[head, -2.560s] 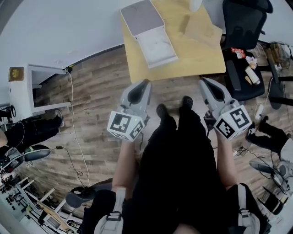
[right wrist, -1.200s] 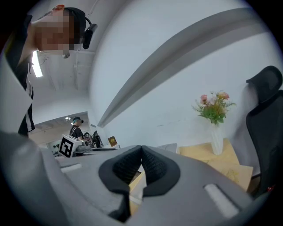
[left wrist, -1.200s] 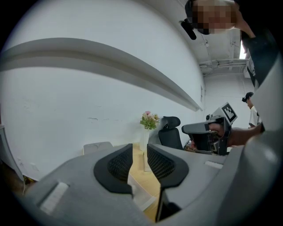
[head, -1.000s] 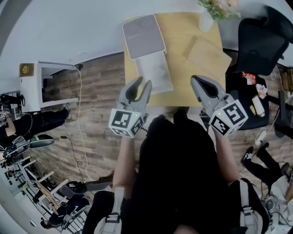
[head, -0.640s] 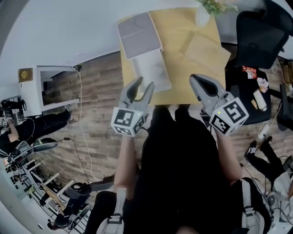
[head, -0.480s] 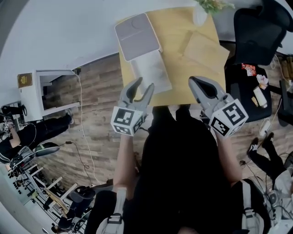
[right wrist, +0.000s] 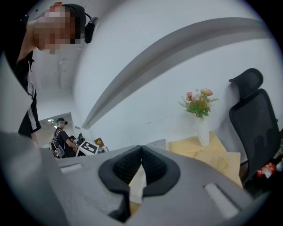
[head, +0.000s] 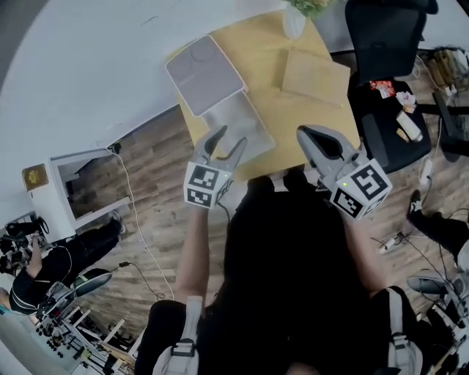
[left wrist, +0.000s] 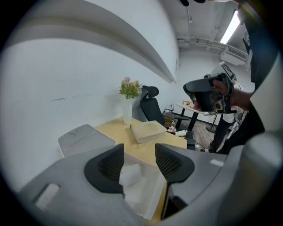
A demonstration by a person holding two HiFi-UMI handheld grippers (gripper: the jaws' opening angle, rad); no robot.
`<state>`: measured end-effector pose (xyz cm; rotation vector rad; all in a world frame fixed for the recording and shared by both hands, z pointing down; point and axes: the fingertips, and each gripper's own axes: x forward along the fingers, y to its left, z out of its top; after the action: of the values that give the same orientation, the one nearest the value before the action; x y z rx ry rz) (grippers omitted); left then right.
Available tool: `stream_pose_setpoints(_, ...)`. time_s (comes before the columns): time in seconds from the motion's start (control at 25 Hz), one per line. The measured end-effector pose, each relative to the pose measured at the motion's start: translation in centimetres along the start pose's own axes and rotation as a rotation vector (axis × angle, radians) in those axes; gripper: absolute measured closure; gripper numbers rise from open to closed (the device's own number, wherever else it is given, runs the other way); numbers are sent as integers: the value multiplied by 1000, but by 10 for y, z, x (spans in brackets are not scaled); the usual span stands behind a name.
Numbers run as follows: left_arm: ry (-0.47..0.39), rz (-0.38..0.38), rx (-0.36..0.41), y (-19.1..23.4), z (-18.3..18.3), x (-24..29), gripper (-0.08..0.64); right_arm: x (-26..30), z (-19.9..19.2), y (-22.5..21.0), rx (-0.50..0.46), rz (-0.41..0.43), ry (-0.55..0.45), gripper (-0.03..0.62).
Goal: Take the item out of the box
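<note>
An open box lies on the yellow table point(head: 271, 110): a grey lid point(head: 204, 73) folded back and a white tray point(head: 236, 126) with a crumpled white item point(left wrist: 131, 174) in it. My left gripper point(head: 229, 139) hovers over the near end of the tray. Its jaws have just been opening and stand open, with nothing between the pads point(left wrist: 107, 167); the item is beyond them. My right gripper point(head: 305, 134) is at the table's near edge, to the right of the box. It is shut and empty, its pads point(right wrist: 141, 164) touching.
A flat brown package point(head: 315, 77) lies at the table's right, with a vase of flowers point(head: 293, 18) behind it against the wall. A black office chair point(head: 385, 51) stands to the table's right. A white cabinet point(head: 66, 190) and cables are on the floor at the left.
The table and box have come closer as the person stepped up. The left gripper has gone forward and down to the tray and its jaws have widened. The right gripper stays shut.
</note>
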<state>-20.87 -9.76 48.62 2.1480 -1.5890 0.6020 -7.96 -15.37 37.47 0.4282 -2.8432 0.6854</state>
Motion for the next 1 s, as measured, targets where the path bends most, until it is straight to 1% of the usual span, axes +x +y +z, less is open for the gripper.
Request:
stream_pose_setpoints(0.24,80,-134,105,7,-33,13,337,6,-12,14,16,-90,-8,589)
stream_pose_setpoints(0.36,106,-189,174,8,-42,25,336,6,-23,15,34,-151,-14,589)
stream_pose_setpoints(0.48,143,-232,268,10,-55,37,336,6,-32,19,46,-205,-22,589)
stream_pose_setpoints(0.64,209,-285,382,13,-73,50,331,5,-42,26,59,-257,-27,589)
stream_pose_setpoints(0.84,255,-350,477,9,-87,69,328,1,-52,30,74,-308,-26,589)
stream_pose_setpoints(0.92,277,-374,549,7,-95,75,328,-1,-55,31,81,-326,-26,589)
stream_pose_setpoints(1.0,309,-390,660,6,-106,81,328,-3,-58,32,88,-344,-25,589)
